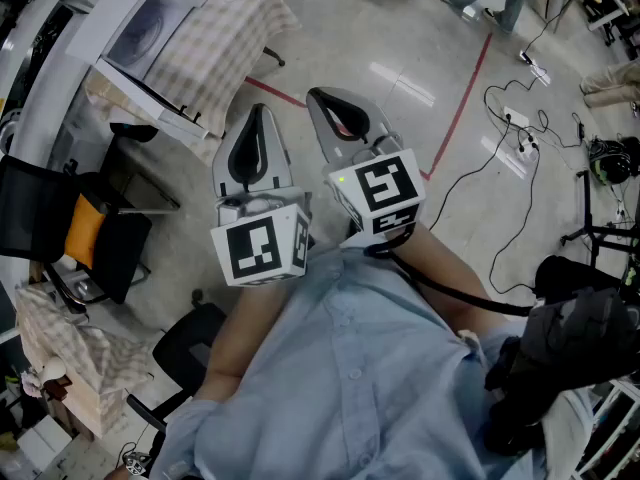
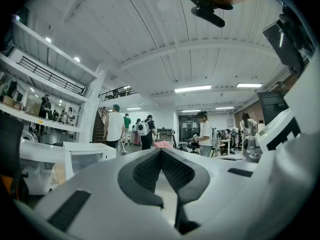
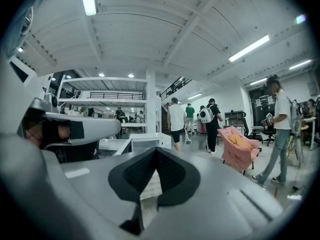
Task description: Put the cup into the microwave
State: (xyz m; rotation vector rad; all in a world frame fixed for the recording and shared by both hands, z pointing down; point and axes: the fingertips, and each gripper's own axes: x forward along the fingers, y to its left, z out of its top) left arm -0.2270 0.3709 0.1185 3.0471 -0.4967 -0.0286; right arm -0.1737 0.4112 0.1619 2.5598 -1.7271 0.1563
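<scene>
I see no cup in any view. The white microwave point(image 1: 140, 30) stands on a table with a checked cloth point(image 1: 215, 33) at the far left; it also shows as a white box in the left gripper view point(image 2: 82, 156) and the right gripper view point(image 3: 142, 143). My left gripper point(image 1: 258, 110) and right gripper point(image 1: 320, 96) are held side by side in front of the person's chest, roughly level, over bare floor. Each gripper's own view, left gripper point(image 2: 161, 151) and right gripper point(image 3: 156, 150), shows its jaws meeting at the tip with nothing between them.
A black chair with an orange cushion point(image 1: 90, 233) stands left of me and a black office chair point(image 1: 185, 353) lower left. Cables point(image 1: 520, 138) and a red tape line point(image 1: 460, 98) cross the floor at right. A pink armchair point(image 3: 240, 151) and people point(image 3: 176, 119) are ahead.
</scene>
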